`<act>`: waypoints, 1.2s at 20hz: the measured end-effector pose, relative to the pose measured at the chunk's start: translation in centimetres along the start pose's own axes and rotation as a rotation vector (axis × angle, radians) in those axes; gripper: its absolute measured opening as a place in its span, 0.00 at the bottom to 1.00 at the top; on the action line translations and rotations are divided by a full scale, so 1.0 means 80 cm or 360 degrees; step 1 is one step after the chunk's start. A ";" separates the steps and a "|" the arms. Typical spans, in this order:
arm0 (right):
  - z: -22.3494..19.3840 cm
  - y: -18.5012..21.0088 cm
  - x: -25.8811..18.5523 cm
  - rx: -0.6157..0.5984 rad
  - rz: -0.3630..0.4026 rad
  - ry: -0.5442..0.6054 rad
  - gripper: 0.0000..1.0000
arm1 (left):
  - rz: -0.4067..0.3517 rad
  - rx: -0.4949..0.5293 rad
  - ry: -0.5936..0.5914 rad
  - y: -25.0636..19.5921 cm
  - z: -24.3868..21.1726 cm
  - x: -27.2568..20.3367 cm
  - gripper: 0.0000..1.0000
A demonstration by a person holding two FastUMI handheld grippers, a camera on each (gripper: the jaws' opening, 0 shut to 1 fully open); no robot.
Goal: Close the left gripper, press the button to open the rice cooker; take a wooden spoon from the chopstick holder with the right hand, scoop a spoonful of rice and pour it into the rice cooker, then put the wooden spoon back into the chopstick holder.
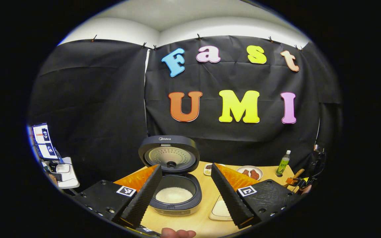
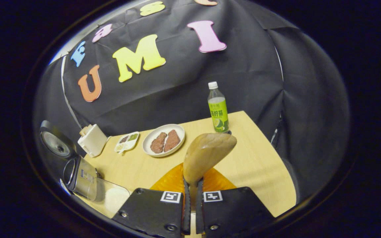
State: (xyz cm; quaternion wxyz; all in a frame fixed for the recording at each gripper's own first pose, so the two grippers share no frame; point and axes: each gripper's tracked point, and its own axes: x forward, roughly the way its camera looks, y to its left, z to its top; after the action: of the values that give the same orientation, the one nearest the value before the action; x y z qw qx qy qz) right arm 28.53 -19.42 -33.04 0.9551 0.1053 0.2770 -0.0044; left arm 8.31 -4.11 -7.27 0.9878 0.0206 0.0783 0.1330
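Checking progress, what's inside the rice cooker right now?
The open rice cooker holds a layer of white rice in its pot; the rice covers the pot's bottom.

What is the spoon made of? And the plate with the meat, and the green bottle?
The spoon, held in the right hand-held gripper, looks like smooth, pale wood: tan with a soft sheen and faint grain. The plate seems glazed ceramic or hard plastic, white and slightly glossy; I can't tell which. The bottle looks like clear plastic, see-through near the white cap, with a green wrapper.
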 end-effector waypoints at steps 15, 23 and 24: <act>0.023 0.237 -0.133 -0.0434 0.0125 -0.0232 0.11 | -0.0075 -0.0099 -0.0127 0.138 0.022 -0.023 0.95; -0.120 0.254 -0.056 -0.0639 -0.0012 0.0069 0.11 | 0.0025 -0.0040 -0.0064 0.212 0.002 -0.041 0.95; -0.127 0.253 -0.049 -0.0664 -0.0032 0.0075 0.11 | 0.0034 -0.0031 -0.0053 0.214 -0.002 -0.042 0.95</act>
State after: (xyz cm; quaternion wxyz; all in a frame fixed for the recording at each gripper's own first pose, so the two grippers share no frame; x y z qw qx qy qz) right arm 21.22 2.22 -35.34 0.9493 -0.0975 0.2953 0.0459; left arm 0.66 11.47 -5.89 0.9876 0.0140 0.0604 0.1439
